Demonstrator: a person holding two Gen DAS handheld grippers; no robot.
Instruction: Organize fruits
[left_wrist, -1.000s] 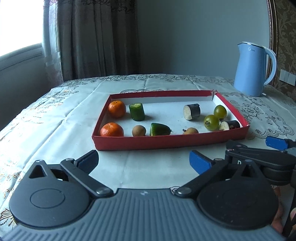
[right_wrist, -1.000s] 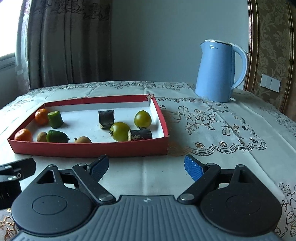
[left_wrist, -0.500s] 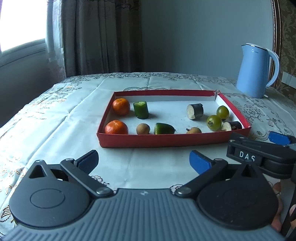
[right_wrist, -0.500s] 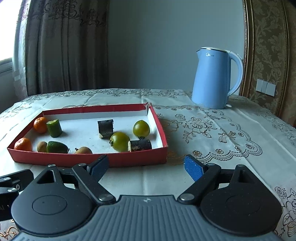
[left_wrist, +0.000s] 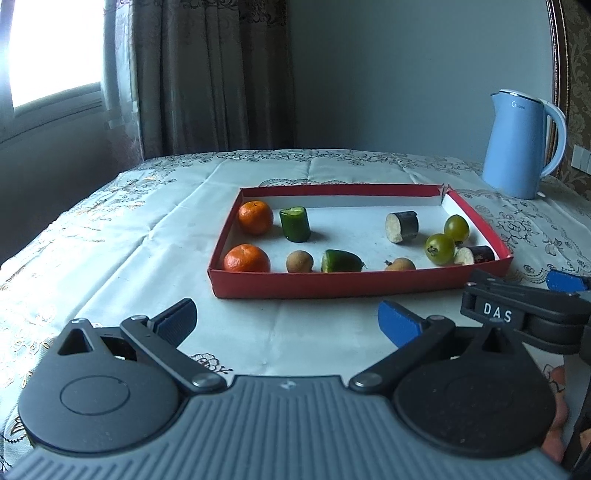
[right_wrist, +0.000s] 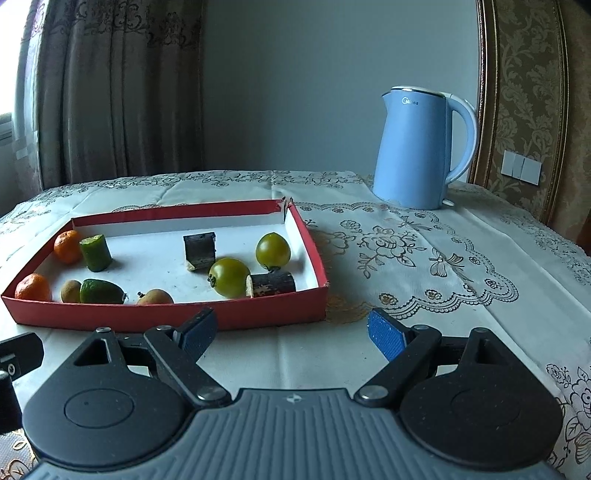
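A red tray (left_wrist: 354, 284) (right_wrist: 166, 317) with a white floor holds two oranges (left_wrist: 255, 217) (left_wrist: 246, 258), two cucumber pieces (left_wrist: 294, 223) (left_wrist: 340, 260), two small brown fruits (left_wrist: 299, 260) (left_wrist: 399, 264), two dark eggplant pieces (left_wrist: 402, 226) (right_wrist: 271, 283) and two green tomatoes (right_wrist: 229, 277) (right_wrist: 272, 251). My left gripper (left_wrist: 286, 319) is open and empty, in front of the tray. My right gripper (right_wrist: 291, 330) is open and empty, in front of the tray's right corner.
A blue electric kettle (right_wrist: 419, 147) (left_wrist: 521, 144) stands at the back right on the embroidered tablecloth (right_wrist: 424, 266). Curtains (left_wrist: 210, 74) and a window lie behind the table on the left. The right gripper's side shows in the left wrist view (left_wrist: 517, 314).
Both grippers have drawn back and risen a little, so the tray looks farther and smaller. The jaws stay open. Nothing in the tray has moved.
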